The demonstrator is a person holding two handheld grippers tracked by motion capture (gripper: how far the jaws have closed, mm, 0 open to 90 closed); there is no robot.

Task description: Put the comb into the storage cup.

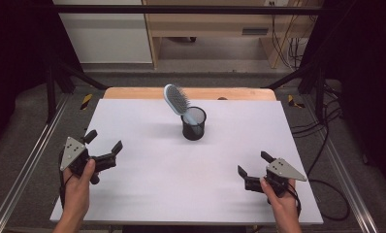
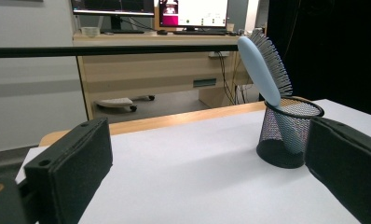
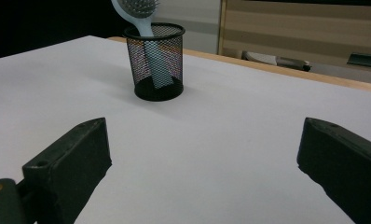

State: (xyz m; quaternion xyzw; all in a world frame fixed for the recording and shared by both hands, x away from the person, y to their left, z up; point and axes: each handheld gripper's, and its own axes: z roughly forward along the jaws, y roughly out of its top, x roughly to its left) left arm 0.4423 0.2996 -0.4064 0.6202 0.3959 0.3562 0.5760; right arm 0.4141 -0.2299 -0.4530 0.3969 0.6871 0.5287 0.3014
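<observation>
Two grippers, left gripper (image 1: 104,147) and right gripper (image 1: 251,170), rest near your table's (image 1: 147,194) front corners, jaws spread, holding nothing; the hairbrush (image 1: 177,101) leans handle-down in the mesh cup (image 1: 194,124) toward the far edge, probably awaiting removal.

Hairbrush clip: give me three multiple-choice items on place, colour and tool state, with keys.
1. Where is the hairbrush?
A. Flat on the table
B. Handle down in the mesh cup
C. In a tool

2. What colour is the brush body?
A. Light blue
B. Red
C. Yellow

3. How are the left tool and right tool?
A. Both shut
B. One shut on the cup
C. Both open, holding nothing

Key: 1 B, its head leans out over the rim; 2 A, pale blue back in the left gripper view; 3 C, jaws stand apart, away from the cup.
</observation>
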